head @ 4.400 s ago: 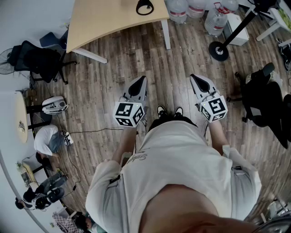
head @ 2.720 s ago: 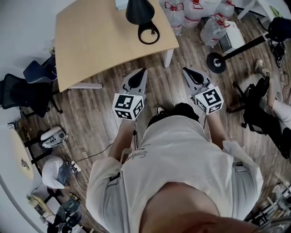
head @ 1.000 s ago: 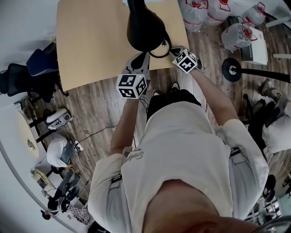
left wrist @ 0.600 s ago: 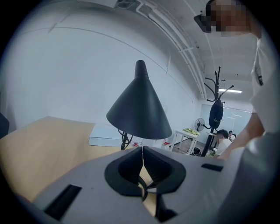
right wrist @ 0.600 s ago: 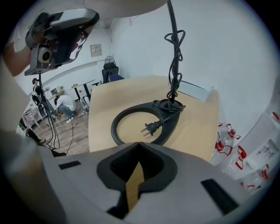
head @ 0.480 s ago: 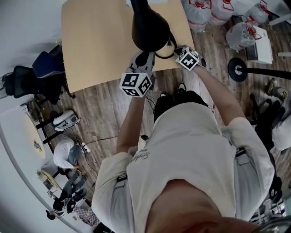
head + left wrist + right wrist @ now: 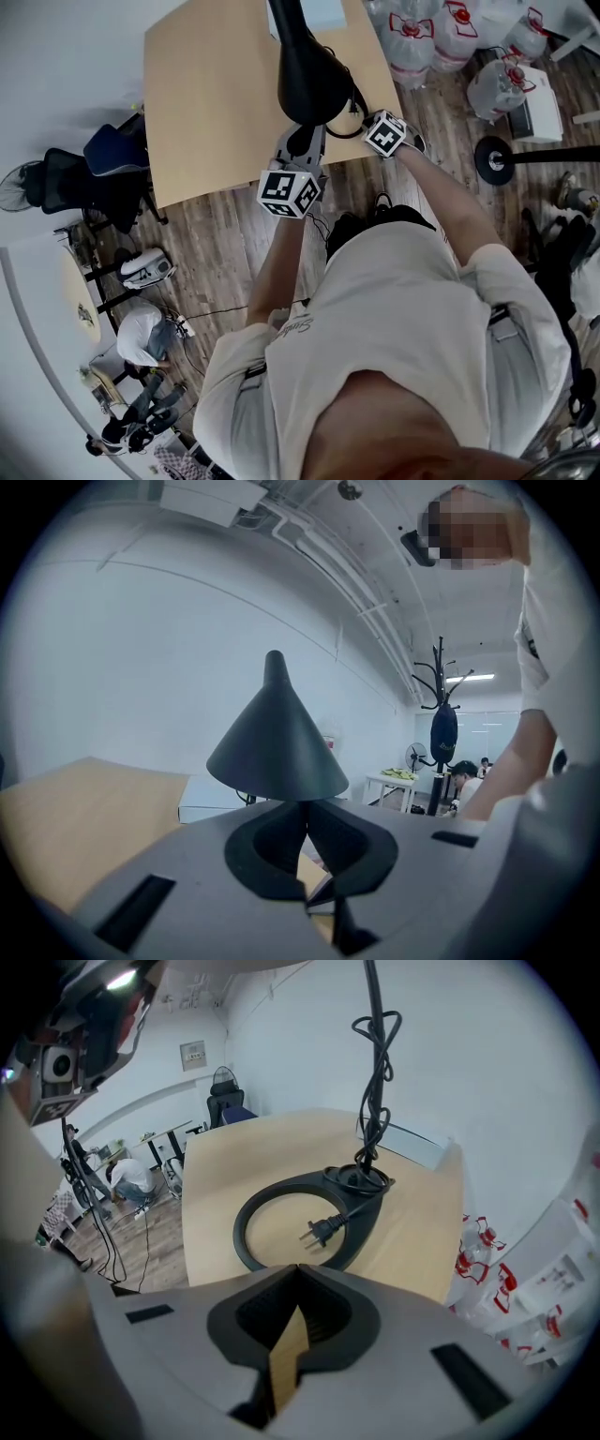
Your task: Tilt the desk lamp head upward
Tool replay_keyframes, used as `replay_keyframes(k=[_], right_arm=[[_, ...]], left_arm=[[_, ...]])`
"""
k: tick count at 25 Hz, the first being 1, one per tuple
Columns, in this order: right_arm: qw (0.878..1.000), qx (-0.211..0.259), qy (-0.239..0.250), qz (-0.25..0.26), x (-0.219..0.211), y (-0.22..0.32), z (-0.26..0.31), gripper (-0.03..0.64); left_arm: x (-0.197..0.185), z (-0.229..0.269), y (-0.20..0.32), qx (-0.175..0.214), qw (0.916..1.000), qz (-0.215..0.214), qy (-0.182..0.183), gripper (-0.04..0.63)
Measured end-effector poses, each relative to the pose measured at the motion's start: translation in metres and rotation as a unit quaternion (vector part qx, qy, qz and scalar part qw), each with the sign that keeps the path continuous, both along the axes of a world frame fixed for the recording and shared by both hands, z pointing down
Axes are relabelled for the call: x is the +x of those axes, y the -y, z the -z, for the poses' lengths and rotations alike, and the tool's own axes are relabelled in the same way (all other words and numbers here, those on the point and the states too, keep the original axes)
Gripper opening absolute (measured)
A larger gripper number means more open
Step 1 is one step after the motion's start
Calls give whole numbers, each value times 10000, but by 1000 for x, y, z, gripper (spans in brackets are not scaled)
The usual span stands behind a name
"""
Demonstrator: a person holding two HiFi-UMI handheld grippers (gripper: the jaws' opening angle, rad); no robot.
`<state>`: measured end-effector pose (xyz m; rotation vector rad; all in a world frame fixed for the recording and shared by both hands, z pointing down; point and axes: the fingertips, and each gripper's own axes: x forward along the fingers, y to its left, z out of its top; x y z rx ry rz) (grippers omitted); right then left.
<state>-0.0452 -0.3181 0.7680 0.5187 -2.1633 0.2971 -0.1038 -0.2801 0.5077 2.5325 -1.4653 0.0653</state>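
Observation:
The black desk lamp stands on the light wooden table (image 7: 216, 94). Its cone head (image 7: 314, 80) hangs over the table's near edge, and its ring base (image 7: 248, 1232) lies on the top with the plug (image 7: 319, 1232) inside the ring and the cord (image 7: 375, 1054) rising behind. My left gripper (image 7: 302, 141) is right under the head, jaws shut and empty. In the left gripper view the cone (image 7: 277, 738) sits just above the left gripper (image 7: 305, 808). My right gripper (image 7: 367, 120) is beside the base, and the right gripper (image 7: 298, 1274) stands shut, short of the ring.
Several large water bottles (image 7: 412, 37) stand on the floor right of the table. A black stand base (image 7: 494, 159) is further right. A black office chair (image 7: 84, 178) is left of the table. A white box (image 7: 319, 11) lies at the table's back.
The person walked up to the table. Both grippers went from over the floor to the lamp, the left under the head, the right by the base. Both stayed shut.

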Motion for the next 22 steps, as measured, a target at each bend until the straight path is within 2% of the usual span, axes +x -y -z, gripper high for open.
replay_keyframes(k=[4,6,9,15,19,22], right_arm=[[9998,144,-129,11,-3,0,-1,-5],[9998,111,-139,-72,-3,-1,-1,-5],[9996,3,-71,-262,-2,0,1,-5],[9995,8,-158,-272,-4,0,1,-5],[9995,104,-251,-178,-3,1,0,-5],[9990,47,-299,-328,2,2,-2,-5]], left_arm=[[-2,24,-17,187,9998,-110,0,15],[-1,41,-26,331,9993,-190,-48,15],[4,70,-36,508,9984,-244,81,15],[3,121,-46,529,9983,-211,74,15],[4,133,-51,453,9987,-210,37,15],[5,148,-54,450,9987,-257,18,15]])
